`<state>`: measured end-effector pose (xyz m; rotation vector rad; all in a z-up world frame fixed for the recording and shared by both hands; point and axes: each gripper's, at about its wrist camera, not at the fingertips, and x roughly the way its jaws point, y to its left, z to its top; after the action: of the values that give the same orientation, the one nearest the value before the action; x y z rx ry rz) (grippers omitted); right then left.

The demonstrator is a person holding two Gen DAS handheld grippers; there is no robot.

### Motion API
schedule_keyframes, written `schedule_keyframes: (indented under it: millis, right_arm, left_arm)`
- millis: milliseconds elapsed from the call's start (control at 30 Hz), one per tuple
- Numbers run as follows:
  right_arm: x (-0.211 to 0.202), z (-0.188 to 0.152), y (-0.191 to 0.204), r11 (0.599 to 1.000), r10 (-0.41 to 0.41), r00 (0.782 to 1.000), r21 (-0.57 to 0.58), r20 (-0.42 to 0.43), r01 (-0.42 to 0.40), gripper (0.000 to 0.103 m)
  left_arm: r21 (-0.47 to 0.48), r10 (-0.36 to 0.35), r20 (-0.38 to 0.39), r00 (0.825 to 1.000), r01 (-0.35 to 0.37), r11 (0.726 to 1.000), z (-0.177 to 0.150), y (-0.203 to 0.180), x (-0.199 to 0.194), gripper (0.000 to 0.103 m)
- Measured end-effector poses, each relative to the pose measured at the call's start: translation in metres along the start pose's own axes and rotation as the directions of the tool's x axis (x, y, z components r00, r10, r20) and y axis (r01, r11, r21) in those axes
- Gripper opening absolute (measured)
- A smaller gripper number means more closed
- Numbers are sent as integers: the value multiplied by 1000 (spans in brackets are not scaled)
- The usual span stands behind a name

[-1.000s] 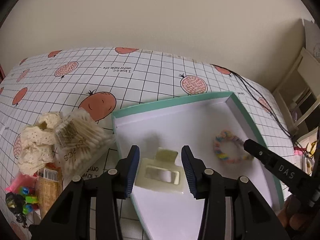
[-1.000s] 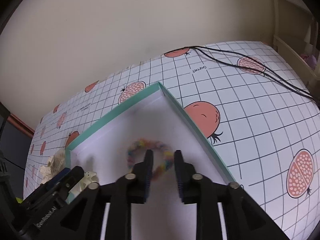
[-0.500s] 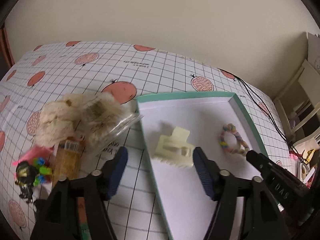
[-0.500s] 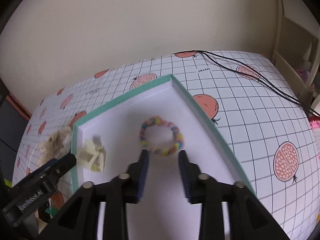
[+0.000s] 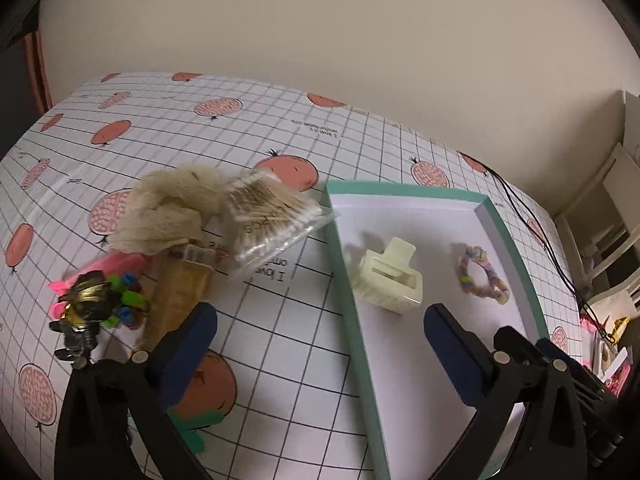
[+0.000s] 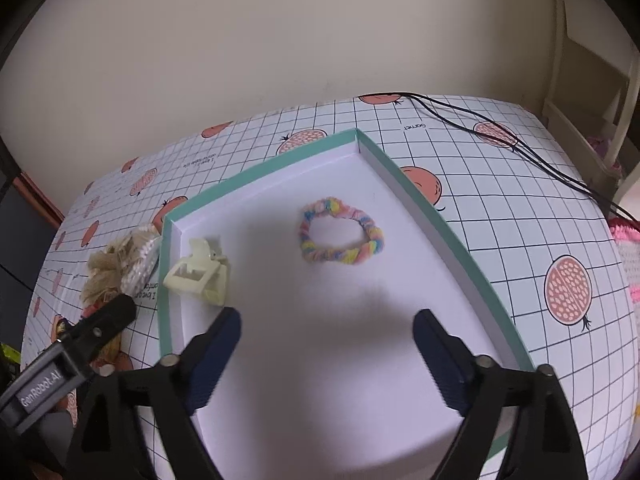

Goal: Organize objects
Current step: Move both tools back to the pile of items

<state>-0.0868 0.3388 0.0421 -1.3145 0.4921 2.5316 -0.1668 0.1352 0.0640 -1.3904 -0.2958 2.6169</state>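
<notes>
Teal-rimmed tray (image 5: 516, 248) on gridded tablecloth (image 5: 280, 320). Left of tray: cotton-swab bag (image 5: 272, 216), light, slippery; best pinched across its middle. In tray: cream hair claw (image 5: 390, 278) near left wall, rigid; pastel scrunchie (image 6: 340, 236) centre-right, soft. Left gripper (image 5: 320, 334) and right gripper (image 6: 326, 334) both spread wide, empty.

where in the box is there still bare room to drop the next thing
Most of the box floor is bare: the near stretch below the hair clip and scrunchie, and the gap between them. Outside, the pile around the cotton swabs is crowded.
</notes>
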Motion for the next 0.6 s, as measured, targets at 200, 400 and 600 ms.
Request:
schedule_keyframes:
  millis: [200, 400, 600]
  right_arm:
    - [-7, -5, 3, 1000, -13, 1000, -11, 12, 13, 103]
    - [-17, -6, 3, 999, -32, 998, -10, 47, 32, 103]
    - [-26, -8, 5, 999, -43, 996, -27, 77, 45, 103]
  left_arm:
    - [-33, 2, 8, 1000, -2, 999, -2, 10, -7, 103]
    - [-36, -6, 27, 1000, 7, 999, -4, 14, -15, 103]
    - [-50, -26, 36, 999, 27, 998, -7, 20, -25, 103]
